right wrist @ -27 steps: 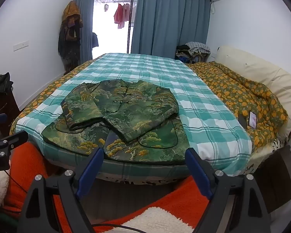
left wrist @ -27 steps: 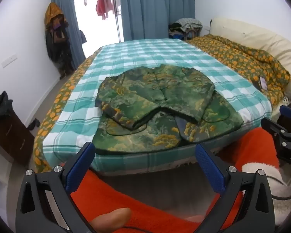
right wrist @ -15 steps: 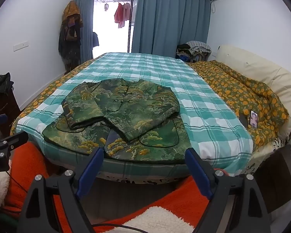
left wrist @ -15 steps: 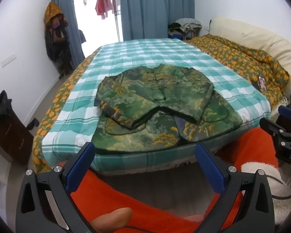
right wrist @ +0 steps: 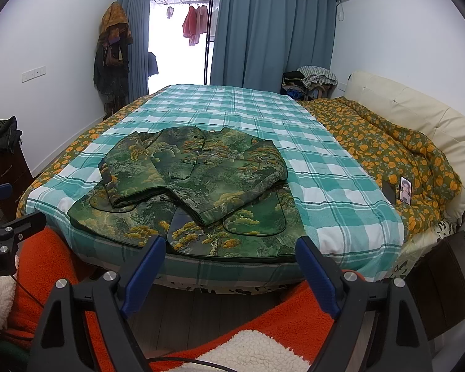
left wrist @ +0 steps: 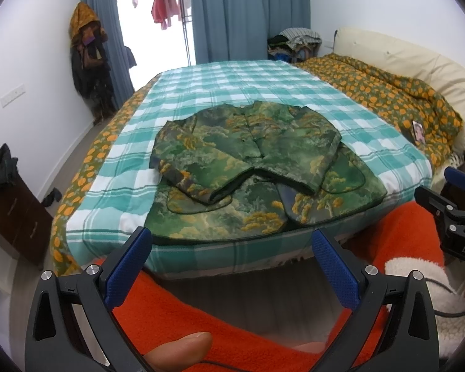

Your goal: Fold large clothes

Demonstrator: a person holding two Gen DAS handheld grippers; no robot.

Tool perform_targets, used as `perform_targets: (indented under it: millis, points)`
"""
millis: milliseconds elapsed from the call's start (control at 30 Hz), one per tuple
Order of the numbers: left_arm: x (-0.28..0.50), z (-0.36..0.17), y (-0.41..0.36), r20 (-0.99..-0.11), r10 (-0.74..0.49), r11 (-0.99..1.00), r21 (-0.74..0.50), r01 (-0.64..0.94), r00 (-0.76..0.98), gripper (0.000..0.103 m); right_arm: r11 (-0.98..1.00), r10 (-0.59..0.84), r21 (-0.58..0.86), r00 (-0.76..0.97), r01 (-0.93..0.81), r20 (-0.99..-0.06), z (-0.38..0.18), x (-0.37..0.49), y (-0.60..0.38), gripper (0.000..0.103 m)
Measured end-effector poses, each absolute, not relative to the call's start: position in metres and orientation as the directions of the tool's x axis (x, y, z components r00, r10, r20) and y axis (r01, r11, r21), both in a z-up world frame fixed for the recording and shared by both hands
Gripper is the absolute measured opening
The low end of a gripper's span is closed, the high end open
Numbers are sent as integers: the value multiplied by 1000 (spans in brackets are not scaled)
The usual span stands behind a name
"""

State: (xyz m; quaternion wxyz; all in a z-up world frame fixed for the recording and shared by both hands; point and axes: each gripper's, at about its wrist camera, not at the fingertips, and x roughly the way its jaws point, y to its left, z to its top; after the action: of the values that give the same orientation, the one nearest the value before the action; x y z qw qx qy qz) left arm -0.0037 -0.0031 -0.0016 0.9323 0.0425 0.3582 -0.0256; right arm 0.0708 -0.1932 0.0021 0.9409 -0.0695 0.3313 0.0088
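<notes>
At the left edge of the left wrist view a dark cabinet (left wrist: 14, 214) is cut off by the lens rim. Low in that view a fingertip (left wrist: 178, 348) pokes in; the hand behind it is hidden. The left gripper (left wrist: 232, 248) has its blue-padded fingers (left wrist: 128, 271) spread wide, holding nothing, short of the bed's (left wrist: 201, 257) near edge. The jacket (left wrist: 254, 170), green brocade with yellow tree patterns, lies flat on the teal checked bedspread (left wrist: 248, 83) near the foot of the bed, both sleeves folded across the chest, its hem reaching the mattress edge. The right gripper (right wrist: 231, 257) likewise hangs wide apart and empty before the jacket (right wrist: 195, 186). On the orange-flowered quilt (right wrist: 387, 148) to the right lies a phone (right wrist: 405, 189); a dark object beside it is too unclear to name.
</notes>
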Motion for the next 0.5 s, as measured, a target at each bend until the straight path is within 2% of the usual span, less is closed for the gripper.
perform_targets:
  millis: [500]
  points:
    - [-4,-2,-3,-671,-18,995,60,78,741,102,990,-29,-125,780,-63,-624,1,69,-194,88]
